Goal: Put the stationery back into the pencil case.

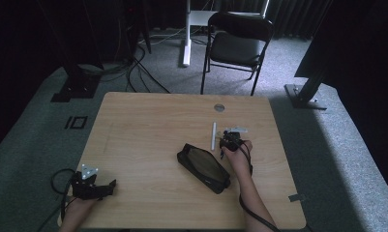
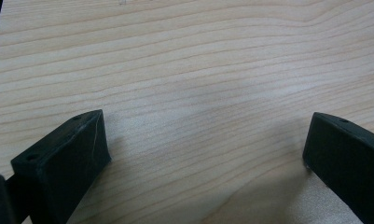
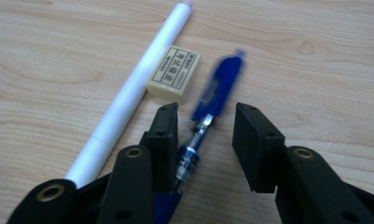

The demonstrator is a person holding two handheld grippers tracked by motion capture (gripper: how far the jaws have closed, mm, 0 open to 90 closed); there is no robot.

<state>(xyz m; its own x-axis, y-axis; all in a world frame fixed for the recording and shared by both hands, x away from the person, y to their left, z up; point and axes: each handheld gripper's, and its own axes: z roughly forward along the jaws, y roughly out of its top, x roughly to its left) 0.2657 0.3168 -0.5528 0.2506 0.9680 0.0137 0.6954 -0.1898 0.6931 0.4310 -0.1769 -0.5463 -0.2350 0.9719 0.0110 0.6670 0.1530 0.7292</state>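
Observation:
A blue pen (image 3: 217,88) lies on the wooden table (image 1: 143,125), its barrel running between the jaws of my right gripper (image 3: 205,114). The left jaw is against the pen and the right jaw stands clear of it, so the gripper is open. Beside the pen lie a cream eraser (image 3: 174,73) and a long white pen (image 3: 138,84). In the high view my right gripper (image 1: 229,142) sits just right of the white pen (image 1: 213,135), beyond a black pencil case (image 1: 204,166). My left gripper (image 1: 92,186) rests near the table's front left corner, its jaws (image 2: 204,128) wide open over bare wood.
A small round disc (image 1: 219,107) sits near the table's far edge. A black folding chair (image 1: 237,43) stands on the carpet behind the table. Cables trail from both grippers over the front edge.

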